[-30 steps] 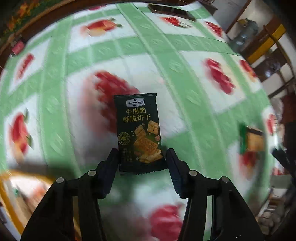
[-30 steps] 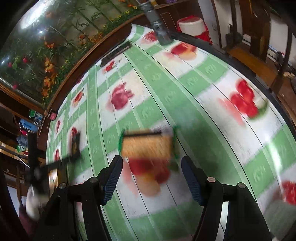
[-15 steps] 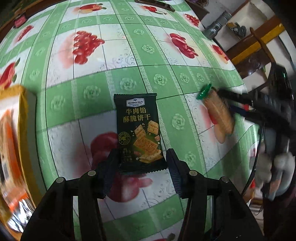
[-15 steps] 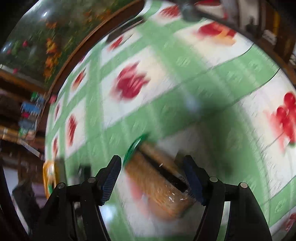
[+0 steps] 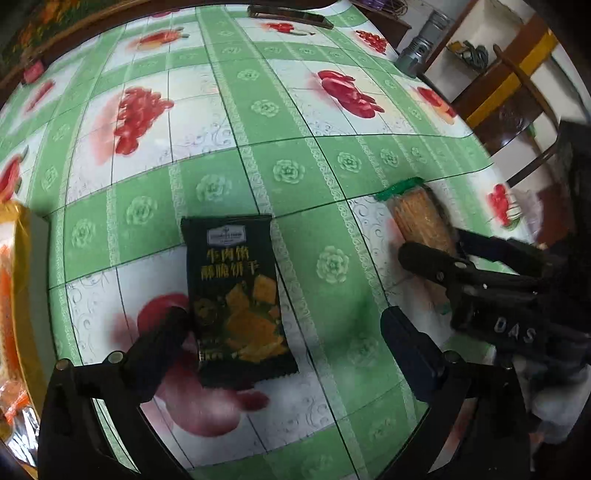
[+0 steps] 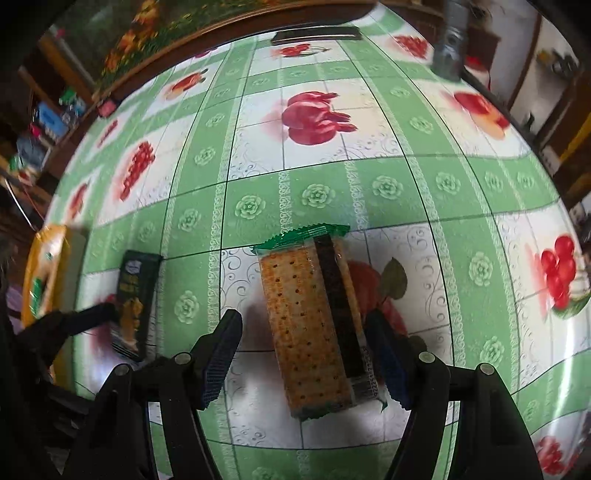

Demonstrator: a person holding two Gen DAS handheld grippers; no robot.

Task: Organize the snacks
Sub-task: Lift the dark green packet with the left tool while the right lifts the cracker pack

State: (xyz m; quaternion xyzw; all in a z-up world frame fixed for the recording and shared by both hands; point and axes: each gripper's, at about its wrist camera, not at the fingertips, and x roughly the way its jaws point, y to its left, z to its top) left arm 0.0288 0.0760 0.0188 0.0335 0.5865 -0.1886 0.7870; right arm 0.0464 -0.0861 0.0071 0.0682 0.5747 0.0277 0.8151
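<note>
A dark green cracker packet (image 5: 236,295) lies flat on the green-and-white fruit tablecloth (image 5: 288,122). My left gripper (image 5: 284,328) is open around it, the left finger touching its edge, the right finger apart. A clear sleeve of brown crackers with green ends (image 6: 314,317) lies on the cloth between the fingers of my open right gripper (image 6: 306,325); whether the fingers touch it I cannot tell. The sleeve (image 5: 421,221) and right gripper (image 5: 439,247) also show at the right of the left wrist view. The dark packet (image 6: 135,299) shows at the left of the right wrist view.
A yellow snack box (image 5: 22,295) stands at the table's left edge, also in the right wrist view (image 6: 46,269). A grey metal cylinder (image 5: 421,48) and a dark flat object (image 5: 291,14) sit at the far edge. Wooden chairs (image 5: 513,103) stand beyond the right edge.
My left gripper has opened and released the dark packet, which now lies on the cloth. My right gripper has set the cracker sleeve down on the table and its jaws stand wider around it.
</note>
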